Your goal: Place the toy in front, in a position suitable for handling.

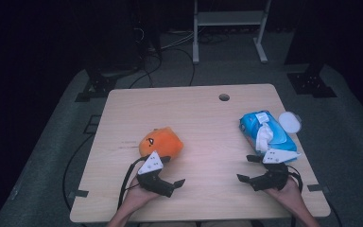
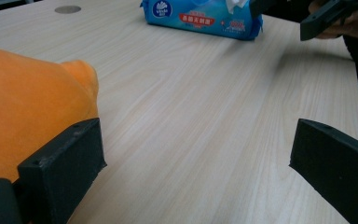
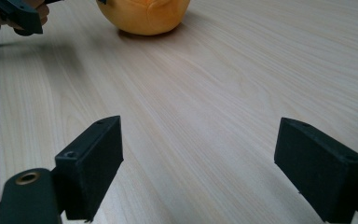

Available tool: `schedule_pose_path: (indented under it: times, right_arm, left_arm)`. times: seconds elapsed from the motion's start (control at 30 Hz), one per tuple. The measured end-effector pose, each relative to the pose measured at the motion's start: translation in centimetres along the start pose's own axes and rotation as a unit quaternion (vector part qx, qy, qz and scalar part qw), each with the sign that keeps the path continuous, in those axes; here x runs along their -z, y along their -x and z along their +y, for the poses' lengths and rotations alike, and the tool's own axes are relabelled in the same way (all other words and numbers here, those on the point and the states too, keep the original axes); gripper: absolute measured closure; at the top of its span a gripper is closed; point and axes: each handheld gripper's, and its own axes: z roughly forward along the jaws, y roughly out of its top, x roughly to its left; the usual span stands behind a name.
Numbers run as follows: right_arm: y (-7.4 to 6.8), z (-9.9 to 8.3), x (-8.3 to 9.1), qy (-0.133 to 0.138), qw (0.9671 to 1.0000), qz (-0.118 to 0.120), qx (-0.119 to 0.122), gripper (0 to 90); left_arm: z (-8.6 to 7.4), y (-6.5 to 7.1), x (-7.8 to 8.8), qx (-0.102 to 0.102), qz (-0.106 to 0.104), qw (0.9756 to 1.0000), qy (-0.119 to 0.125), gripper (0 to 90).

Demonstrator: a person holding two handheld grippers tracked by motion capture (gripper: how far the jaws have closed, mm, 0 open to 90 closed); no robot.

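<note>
At the near edge of the pale wood-grain table (image 1: 208,118), the left gripper (image 1: 170,176) and right gripper (image 1: 249,169) hovered with jaws spread wide, gripping nothing. Just beyond the left one lay an orange plush toy (image 1: 160,142); beyond the right, a blue wet-wipes pack (image 1: 267,131) and a white lid (image 1: 289,121). Farther off were a cable hole (image 1: 224,97), grey floor (image 1: 42,156), cables (image 1: 170,56) and a white frame (image 1: 229,23).

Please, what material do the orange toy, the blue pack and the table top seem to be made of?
Orange toy: soft plush fabric, matte and slightly fuzzy, with a rounded stuffed shape.
Blue pack: thin plastic film, glossy, creased at its sealed ends; a white tissue or wipe sticks out of the top.
Table top: pale wood grain, smooth and matte; probably laminate rather than solid wood, but the look leaves it open.
</note>
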Motion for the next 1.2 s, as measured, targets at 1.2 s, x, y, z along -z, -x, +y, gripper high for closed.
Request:
schedule_pose_path:
  times: [1.2]
  right_arm:
    - [0.1,-0.1,-0.1,0.002,1.0,0.006,-0.007,14.2]
  left_arm:
    - [1.9,-9.0,4.1,0.042,0.081,0.9958,0.001,2.5]
